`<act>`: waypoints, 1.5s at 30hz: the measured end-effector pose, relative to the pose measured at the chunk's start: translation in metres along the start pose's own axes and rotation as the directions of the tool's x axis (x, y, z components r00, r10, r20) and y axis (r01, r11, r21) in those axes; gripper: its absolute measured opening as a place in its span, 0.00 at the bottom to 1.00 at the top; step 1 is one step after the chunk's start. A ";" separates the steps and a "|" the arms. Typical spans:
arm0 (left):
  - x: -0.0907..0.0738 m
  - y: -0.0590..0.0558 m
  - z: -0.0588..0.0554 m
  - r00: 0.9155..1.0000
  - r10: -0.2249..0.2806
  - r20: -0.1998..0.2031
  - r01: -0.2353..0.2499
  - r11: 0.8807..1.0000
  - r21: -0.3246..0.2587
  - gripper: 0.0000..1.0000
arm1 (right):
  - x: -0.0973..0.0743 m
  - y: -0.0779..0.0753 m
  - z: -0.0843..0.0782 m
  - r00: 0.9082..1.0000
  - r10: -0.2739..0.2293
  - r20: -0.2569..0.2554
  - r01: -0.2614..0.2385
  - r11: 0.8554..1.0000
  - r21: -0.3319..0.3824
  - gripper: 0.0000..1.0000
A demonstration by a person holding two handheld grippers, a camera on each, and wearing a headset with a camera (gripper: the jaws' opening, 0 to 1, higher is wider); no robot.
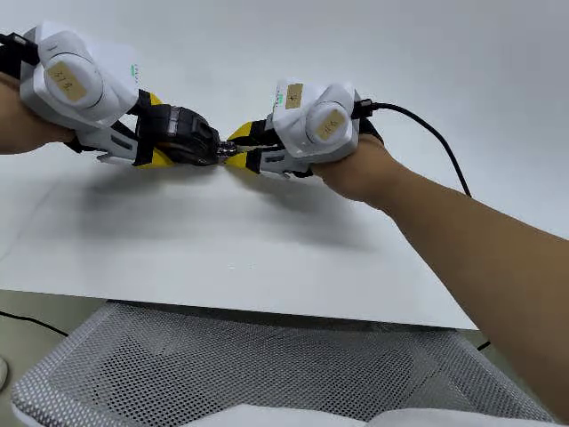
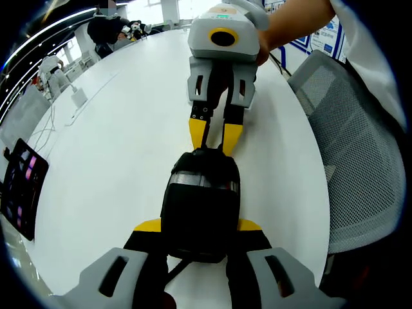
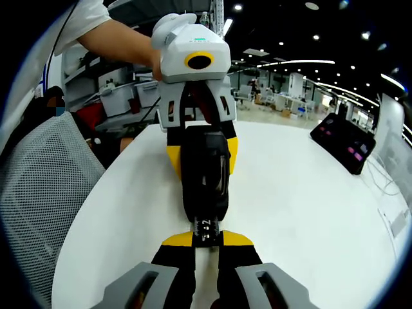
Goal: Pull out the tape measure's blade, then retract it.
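Over a white table (image 1: 222, 240), the left gripper (image 1: 158, 129) clamps the black tape measure (image 1: 182, 135) by its case. Facing it, the right gripper (image 1: 236, 148) pinches the blade (image 3: 205, 230) tip, barely drawn out.

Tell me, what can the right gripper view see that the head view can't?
Right gripper view: printed marks on the blade, dark screens on the table, ceiling lights. Head view: the black cable behind the right gripper. Both: the left gripper clamping the tape measure, right gripper pinching the blade, white table.
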State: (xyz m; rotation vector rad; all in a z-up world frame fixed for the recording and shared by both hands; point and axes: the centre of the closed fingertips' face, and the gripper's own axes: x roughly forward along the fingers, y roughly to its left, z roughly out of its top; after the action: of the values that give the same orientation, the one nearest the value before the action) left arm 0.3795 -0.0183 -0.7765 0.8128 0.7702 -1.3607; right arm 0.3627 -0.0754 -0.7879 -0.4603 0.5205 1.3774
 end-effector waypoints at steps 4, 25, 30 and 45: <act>0.000 0.000 0.000 1.000 -0.001 -0.001 0.001 1.000 0.001 0.29 | -0.004 0.000 -0.003 1.000 -0.004 0.001 0.004 1.000 0.013 0.08; 0.001 0.000 0.000 1.000 0.001 -0.003 -0.001 1.000 -0.002 0.29 | -0.026 -0.002 -0.019 0.999 -0.041 -0.002 0.041 0.998 0.045 0.08; 0.001 0.000 0.000 1.000 0.000 -0.003 0.000 1.000 0.000 0.29 | -0.031 -0.001 -0.022 0.999 -0.046 -0.004 0.046 0.998 0.052 0.08; 0.000 0.000 0.001 1.000 -0.005 -0.001 0.005 1.000 0.011 0.30 | -0.035 0.001 -0.023 0.998 -0.055 -0.004 0.055 0.996 0.063 0.08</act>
State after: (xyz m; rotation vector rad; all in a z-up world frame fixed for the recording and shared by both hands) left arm 0.3794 -0.0192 -0.7763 0.8204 0.7666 -1.3696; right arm 0.3564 -0.1167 -0.7860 -0.4221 0.5476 1.3040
